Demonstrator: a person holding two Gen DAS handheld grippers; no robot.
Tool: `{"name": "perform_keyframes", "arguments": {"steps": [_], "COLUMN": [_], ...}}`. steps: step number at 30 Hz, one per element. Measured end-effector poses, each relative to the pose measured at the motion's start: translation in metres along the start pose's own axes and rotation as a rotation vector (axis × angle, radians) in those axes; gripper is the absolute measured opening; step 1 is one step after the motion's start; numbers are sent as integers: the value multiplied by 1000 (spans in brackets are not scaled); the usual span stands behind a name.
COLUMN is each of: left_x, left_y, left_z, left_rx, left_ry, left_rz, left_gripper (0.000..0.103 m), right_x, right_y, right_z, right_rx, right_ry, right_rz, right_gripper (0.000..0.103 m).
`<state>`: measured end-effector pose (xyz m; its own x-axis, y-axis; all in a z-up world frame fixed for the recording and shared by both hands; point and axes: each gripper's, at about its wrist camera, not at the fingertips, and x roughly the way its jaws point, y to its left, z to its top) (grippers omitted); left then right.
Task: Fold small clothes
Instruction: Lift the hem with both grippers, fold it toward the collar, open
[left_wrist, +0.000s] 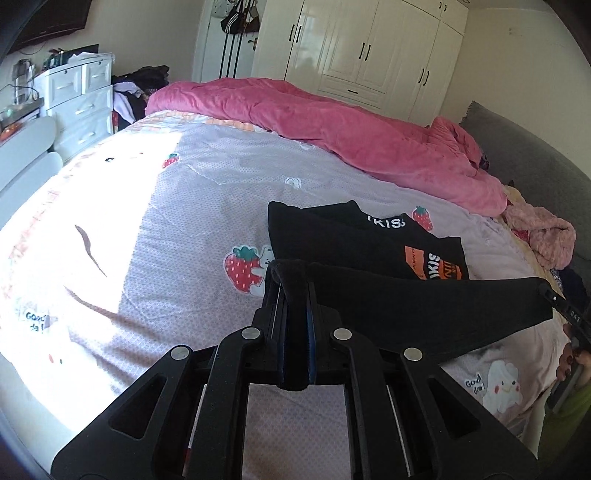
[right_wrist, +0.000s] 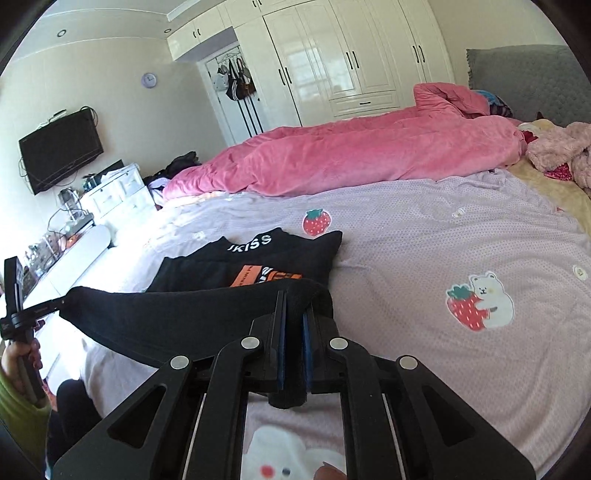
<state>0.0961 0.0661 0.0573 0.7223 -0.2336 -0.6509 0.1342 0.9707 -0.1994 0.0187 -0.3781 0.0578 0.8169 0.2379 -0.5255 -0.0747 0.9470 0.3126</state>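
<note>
Left tool (left_wrist: 291, 291) and right tool (right_wrist: 295, 306) each grip a black garment (left_wrist: 424, 314), stretched taut above the bed (left_wrist: 166, 229)

A small black garment (left_wrist: 424, 314) is seen stretched taut above a lilac strawberry-print bedsheet (left_wrist: 184, 221), its two ends raised. Behind it, a folded black top (right_wrist: 258, 266) with white lettering and an orange patch is laid flat on the bed.
</note>
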Motion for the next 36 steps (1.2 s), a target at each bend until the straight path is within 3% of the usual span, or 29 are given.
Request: {"name": "perform_keyframes", "arguments": {"steps": [9, 14, 17, 19, 23, 27, 30, 36], "left_x": [59, 70, 62, 55, 36, 22, 20, 27], "left_y": [5, 13, 18, 19, 15, 8, 8, 7], "left_z": [-4, -11, -14, -15, -18, -31, -50, -69], "left_rx": [-10, -29, -53, -57, -37, 24, 67, 71], "left_ry": [49, 50, 33, 14, -41, -60, -23, 36], "left_rz": [12, -5, -24, -20, -7, 24, 61, 48], "left_gripper": [3, 7, 14, 14, 14, 14, 16, 16], "right_x": [58, 77, 77, 72, 60, 45, 32, 26], "right_y": [-12, -16, -17, -16, -14, -3, 6, 10], "right_z": [1, -7, -10, -12, -13, -17, -23, -38], "right_rx": [30, 42, 53, 43, 26, -75, -156, -192], "right_ry": [72, 116, 122, 104, 83, 63, 47, 86], "right_rz": [-77, -107, -107, -131, -136, -161, -176, -162], "right_gripper": [7, 9, 17, 41, 41, 41, 41, 41]}}
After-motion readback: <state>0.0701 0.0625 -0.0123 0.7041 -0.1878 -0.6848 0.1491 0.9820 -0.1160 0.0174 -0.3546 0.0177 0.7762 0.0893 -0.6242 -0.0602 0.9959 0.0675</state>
